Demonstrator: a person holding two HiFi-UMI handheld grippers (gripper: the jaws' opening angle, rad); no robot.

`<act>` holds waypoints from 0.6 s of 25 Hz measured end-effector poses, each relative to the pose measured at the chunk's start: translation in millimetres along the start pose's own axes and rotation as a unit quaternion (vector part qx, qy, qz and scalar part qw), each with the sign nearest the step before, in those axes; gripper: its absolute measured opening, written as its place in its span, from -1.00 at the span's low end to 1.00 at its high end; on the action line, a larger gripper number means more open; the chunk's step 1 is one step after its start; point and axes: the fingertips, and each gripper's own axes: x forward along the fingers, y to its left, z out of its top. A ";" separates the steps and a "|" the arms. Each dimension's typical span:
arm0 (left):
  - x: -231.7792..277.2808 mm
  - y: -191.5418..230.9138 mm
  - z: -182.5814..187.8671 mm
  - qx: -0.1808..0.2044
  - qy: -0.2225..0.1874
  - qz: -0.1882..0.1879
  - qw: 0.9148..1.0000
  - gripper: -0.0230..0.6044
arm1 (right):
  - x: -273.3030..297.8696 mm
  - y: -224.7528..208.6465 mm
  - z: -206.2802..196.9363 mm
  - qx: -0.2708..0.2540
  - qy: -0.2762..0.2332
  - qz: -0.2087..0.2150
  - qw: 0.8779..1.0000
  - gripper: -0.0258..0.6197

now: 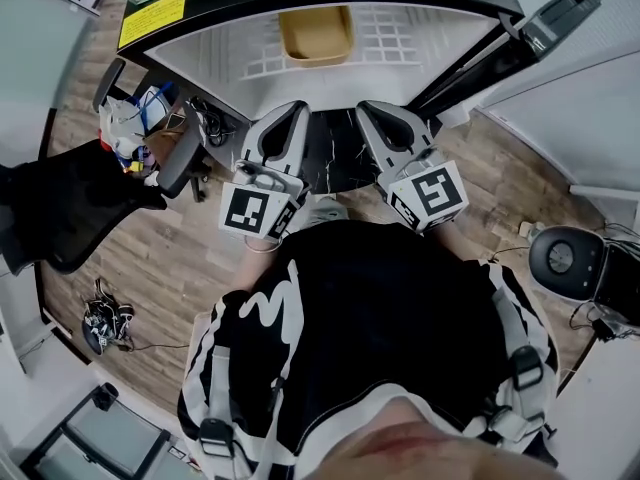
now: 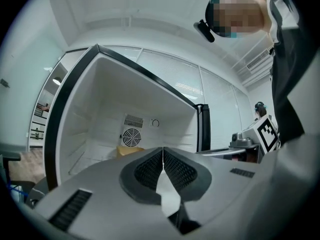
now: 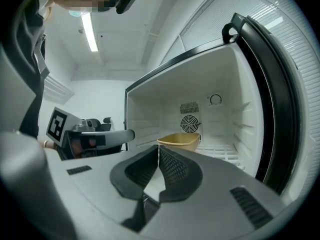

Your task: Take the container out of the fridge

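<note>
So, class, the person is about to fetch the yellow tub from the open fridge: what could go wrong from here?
1. The left gripper and right gripper are both shut; unless they open first, they would likely push the tub back along the wire shelf.
2. The open door stands on the right gripper's side; that gripper might knock it.

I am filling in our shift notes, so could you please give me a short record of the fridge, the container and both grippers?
fridge: open, white inside
container: tan, on the wire shelf inside the fridge, untouched
left gripper: shut, empty, outside the fridge, pointing at it
right gripper: shut, empty, beside the left gripper
task: container not yet taken out
</note>
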 end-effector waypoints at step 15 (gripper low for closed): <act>26.2 38.3 -5.5 -0.007 0.023 0.006 1.000 -0.59 | 33.6 -22.4 1.4 -0.001 0.008 -0.013 1.000 -0.70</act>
